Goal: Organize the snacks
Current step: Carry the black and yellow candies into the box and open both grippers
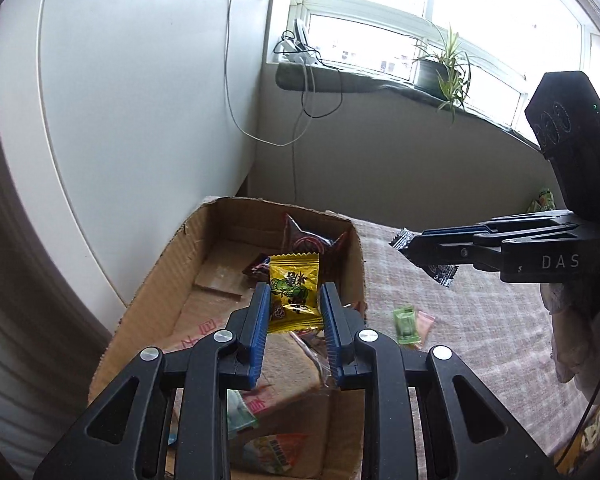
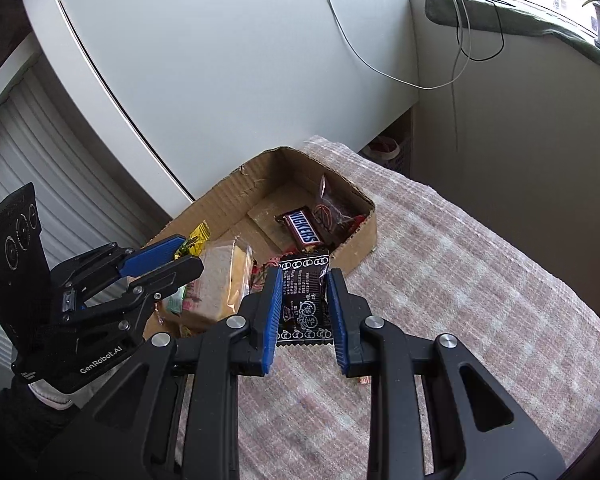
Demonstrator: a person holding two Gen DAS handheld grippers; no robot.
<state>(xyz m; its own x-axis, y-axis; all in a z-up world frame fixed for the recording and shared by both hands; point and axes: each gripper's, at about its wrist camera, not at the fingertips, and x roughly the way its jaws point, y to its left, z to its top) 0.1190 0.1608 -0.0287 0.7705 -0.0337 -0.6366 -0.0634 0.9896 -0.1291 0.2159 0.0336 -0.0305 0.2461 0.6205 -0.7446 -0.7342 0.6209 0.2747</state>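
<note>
On the left, the open brown cardboard box (image 2: 260, 184) sits on the pink-and-white checked woven cloth (image 2: 440, 280), hard against the white cabinet. Inside it lie a brown Snickers bar (image 2: 302, 232) at the far end and a clear-wrapped sandwich cake (image 2: 220, 284) nearer. Above the box hangs the left gripper (image 1: 294, 312), its blue pads clamped on a small yellow crinkle-edged candy packet (image 1: 294, 292), the packet upright between them. To the right, just beside the box's right wall, the right gripper (image 2: 304, 308) pinches a black snack sachet with white printing (image 2: 302, 300), lifted clear of the cloth. Further right, a small green candy (image 1: 405, 322) lies loose on the cloth.
</note>
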